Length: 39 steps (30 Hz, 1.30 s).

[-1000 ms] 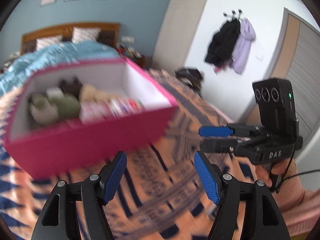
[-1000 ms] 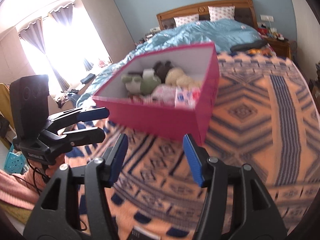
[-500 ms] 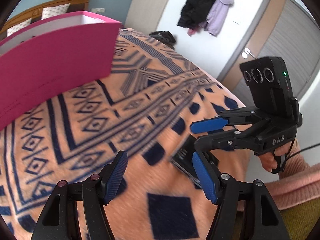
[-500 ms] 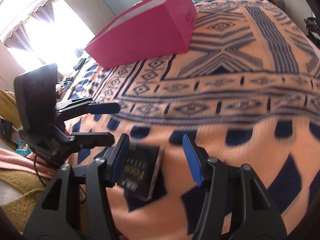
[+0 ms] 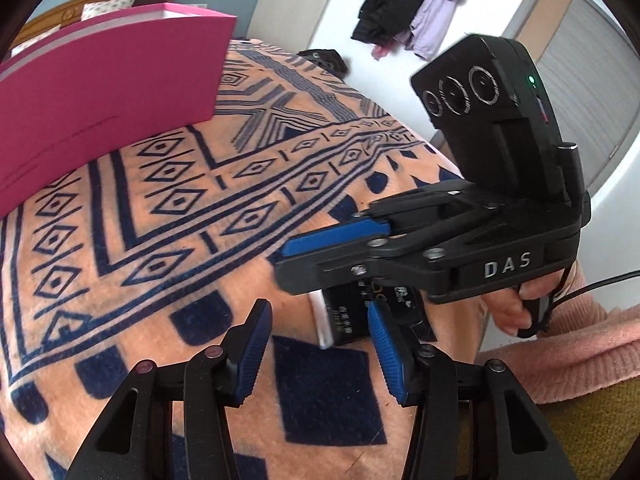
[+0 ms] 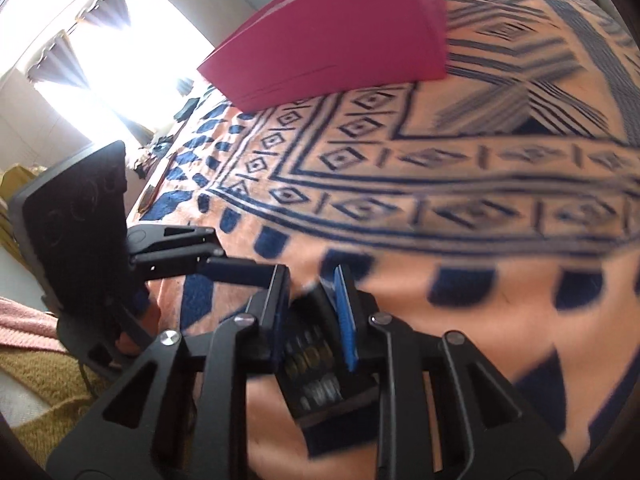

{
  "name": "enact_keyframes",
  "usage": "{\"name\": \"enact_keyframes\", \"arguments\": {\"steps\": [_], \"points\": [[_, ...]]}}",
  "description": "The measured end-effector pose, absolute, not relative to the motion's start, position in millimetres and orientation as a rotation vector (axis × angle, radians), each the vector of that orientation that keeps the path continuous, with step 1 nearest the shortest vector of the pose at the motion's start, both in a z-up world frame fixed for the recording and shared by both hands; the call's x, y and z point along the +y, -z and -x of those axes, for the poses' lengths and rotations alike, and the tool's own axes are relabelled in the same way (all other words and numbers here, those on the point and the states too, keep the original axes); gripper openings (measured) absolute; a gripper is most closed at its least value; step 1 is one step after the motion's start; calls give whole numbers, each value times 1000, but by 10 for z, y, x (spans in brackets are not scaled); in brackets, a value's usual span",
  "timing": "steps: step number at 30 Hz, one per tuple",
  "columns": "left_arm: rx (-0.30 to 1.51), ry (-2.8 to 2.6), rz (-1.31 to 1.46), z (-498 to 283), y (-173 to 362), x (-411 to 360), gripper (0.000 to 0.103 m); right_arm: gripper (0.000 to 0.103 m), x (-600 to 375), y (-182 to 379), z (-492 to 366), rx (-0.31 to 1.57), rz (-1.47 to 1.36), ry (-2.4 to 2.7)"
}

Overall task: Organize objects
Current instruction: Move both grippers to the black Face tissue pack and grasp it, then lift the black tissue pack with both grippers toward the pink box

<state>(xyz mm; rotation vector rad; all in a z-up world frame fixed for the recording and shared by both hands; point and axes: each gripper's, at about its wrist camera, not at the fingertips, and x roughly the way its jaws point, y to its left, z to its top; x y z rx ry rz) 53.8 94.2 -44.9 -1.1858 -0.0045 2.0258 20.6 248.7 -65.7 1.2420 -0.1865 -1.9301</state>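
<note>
Right gripper (image 6: 312,304): we read the jaws as clamped on a small black box (image 6: 316,368) with pale lettering, low on the bed blanket (image 6: 460,216) near its edge. In the right wrist view the blue pads (image 6: 346,320) sit tight against the box's sides; frame is blurred, so the lettering is unreadable. From the left wrist view we see the same gripper (image 5: 320,256) side-on, fingers nearly together, with the box (image 5: 348,316) poking out beneath it and its lower corner on or just above the blanket (image 5: 180,208) — can't tell which.

Left gripper (image 5: 320,344): jaws closing, still apart. The box's near corner shows in the gap, close to the right-hand pad. We can't tell if that pad touches it; the left-hand pad is clearly off it. Gripper points down at a navy square in the blanket pattern.

Pink box (image 5: 104,92) stands on the blanket further back, well apart from both grippers. Only its outer wall shows, contents hidden.

A hand (image 5: 516,304) in a pink knit sleeve (image 5: 560,348) holds the right gripper's handle.
</note>
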Motion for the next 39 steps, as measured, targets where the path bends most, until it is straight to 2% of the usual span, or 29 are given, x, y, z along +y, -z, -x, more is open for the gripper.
{"name": "enact_keyframes", "arguments": {"steps": [5,8,11,13,18,27,39], "points": [[-33,-2044,1201,-505,447,896,50,26,2457,606,-154,-211,-1203,1953],[-47,-2043,1201,-487,447,897,49,32,2694,550,-187,-249,-1197,2031],[-63,-2029,1191,-473,433,891,46,34,2987,519,-304,-287,-1210,2094],[-63,-2016,1188,-468,429,917,40,37,3141,528,-389,-311,-1232,2120],[-58,-1979,1201,-497,435,996,32,37,3406,557,-607,-347,-1289,2099],[-75,-2004,1222,-496,443,961,29,35,2988,689,-663,-288,-1305,2006],[-212,-2182,1275,-151,401,549,28,34,2494,613,2,-206,-1199,2018]]}}
